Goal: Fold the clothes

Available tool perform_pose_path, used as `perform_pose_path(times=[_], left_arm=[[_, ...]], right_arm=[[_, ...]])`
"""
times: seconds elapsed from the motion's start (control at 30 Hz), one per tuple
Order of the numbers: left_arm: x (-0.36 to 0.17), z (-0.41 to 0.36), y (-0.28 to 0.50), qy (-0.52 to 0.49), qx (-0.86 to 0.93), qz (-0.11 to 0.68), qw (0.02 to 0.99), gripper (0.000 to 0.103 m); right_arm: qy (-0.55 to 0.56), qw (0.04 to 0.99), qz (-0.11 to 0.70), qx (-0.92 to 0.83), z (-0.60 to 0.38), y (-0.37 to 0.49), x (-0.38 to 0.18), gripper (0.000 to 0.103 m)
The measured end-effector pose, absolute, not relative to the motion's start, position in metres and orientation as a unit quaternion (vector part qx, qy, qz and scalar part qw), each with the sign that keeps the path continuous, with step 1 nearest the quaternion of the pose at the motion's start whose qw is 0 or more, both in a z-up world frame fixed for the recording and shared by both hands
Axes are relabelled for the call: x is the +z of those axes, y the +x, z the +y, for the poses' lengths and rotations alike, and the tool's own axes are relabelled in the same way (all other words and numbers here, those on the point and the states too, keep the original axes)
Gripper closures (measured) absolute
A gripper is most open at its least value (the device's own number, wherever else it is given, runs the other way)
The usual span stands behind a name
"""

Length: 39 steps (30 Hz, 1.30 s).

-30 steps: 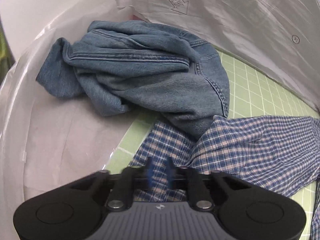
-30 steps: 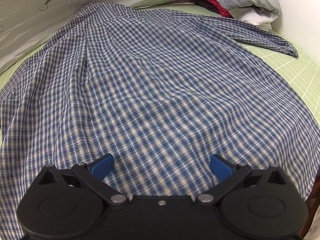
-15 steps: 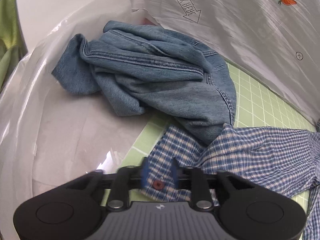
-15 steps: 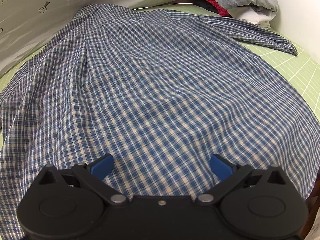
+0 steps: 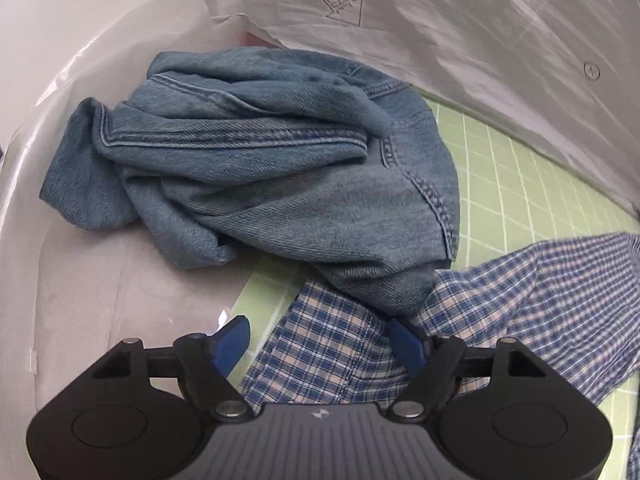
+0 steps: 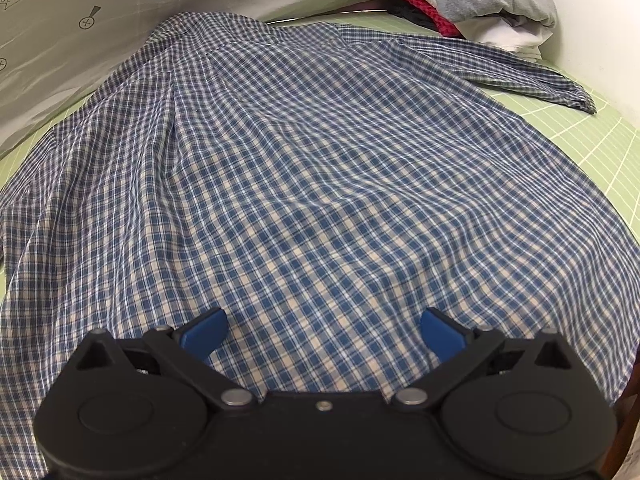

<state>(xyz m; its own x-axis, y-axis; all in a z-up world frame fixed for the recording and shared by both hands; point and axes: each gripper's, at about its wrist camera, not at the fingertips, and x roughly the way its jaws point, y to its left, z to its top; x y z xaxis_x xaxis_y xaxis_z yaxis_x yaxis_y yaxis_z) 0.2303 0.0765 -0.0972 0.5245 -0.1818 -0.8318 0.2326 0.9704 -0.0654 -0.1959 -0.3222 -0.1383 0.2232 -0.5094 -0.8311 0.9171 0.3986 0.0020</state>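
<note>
Green grid mat point(image 6: 592, 136) under spread, rippled blue-checked shirt point(image 6: 320, 184)

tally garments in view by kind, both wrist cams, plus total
Plaid shirt: 1, spread on the green grid mat
Denim garment: 1, crumpled
Stacked clothes pile: 1 pile; grey, red, white and dark layers show, piece count unclear
Total: 2 separate garments plus 1 pile

Both wrist views look closely down on one plaid shirt point(image 6: 320, 184).
</note>
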Motion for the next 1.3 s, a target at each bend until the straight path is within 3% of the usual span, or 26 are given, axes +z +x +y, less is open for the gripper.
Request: perform_pose_path(times=[0.2,0.27,0.37,0.47,0.93,1.03,1.17,1.3], left_arm=[[-0.101,0.068,0.225,0.064,-0.113,0.459,0.879,0.027],[-0.099,0.070,0.223,0.063,-0.118,0.449,0.883,0.056],[-0.097,0.073,0.221,0.057,-0.126,0.445,0.885,0.082],[-0.095,0.078,0.220,0.045,-0.114,0.446,0.887,0.090],[-0.094,0.115,0.210,-0.001,-0.052,0.452,0.890,0.091],[-0.095,0.116,0.212,-0.003,-0.045,0.457,0.888,0.084],[-0.094,0.120,0.212,-0.002,-0.034,0.464,0.885,0.066],[-0.095,0.123,0.208,0.001,-0.034,0.466,0.884,0.062]], right_arm=[[0.259,0.738,0.391,-0.485,-0.322,-0.196,-0.139,0.000],[0.258,0.738,0.389,-0.486,-0.322,-0.196,-0.139,0.000],[0.258,0.738,0.388,-0.488,-0.321,-0.195,-0.139,0.000],[0.256,0.740,0.387,-0.488,-0.321,-0.194,-0.139,0.000],[0.256,0.741,0.385,-0.487,-0.323,-0.194,-0.139,0.000],[0.258,0.741,0.388,-0.484,-0.322,-0.191,-0.139,0.000],[0.257,0.741,0.387,-0.484,-0.320,-0.188,-0.139,0.000],[0.255,0.743,0.385,-0.483,-0.320,-0.190,-0.139,0.000]])
